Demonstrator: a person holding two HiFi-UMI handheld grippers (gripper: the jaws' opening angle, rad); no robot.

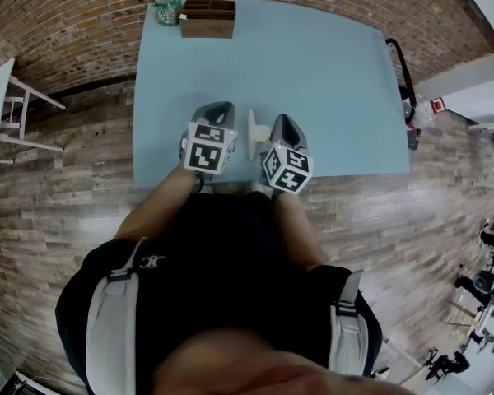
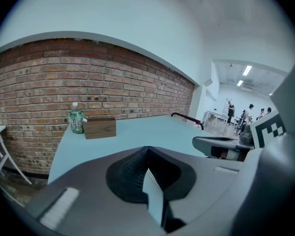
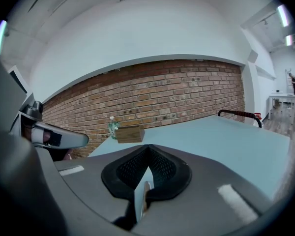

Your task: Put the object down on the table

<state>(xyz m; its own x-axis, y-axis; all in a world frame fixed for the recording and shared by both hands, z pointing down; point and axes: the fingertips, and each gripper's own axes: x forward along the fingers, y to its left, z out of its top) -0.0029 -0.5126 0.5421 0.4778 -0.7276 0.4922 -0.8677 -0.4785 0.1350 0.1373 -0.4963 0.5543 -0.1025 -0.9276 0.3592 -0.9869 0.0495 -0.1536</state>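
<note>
My left gripper (image 1: pixel 221 107) and right gripper (image 1: pixel 281 119) hover side by side over the near edge of the light blue table (image 1: pixel 313 72). In the left gripper view the jaws (image 2: pixel 147 149) meet at the tips with nothing between them. The right gripper (image 3: pixel 147 147) is also shut and holds nothing that I can see. A flat white object (image 1: pixel 254 134) stands on edge between the two grippers, close to the right one. I cannot tell whether it touches either gripper. The right gripper's body (image 2: pixel 217 145) shows in the left gripper view.
A green-labelled water bottle (image 1: pixel 166 5) and a brown wooden box (image 1: pixel 207 19) stand at the table's far edge by the brick wall. A black and red handle (image 1: pixel 399 64) hangs off the right edge. A white chair (image 1: pixel 12 105) stands at the left. People (image 2: pixel 246 114) stand far off.
</note>
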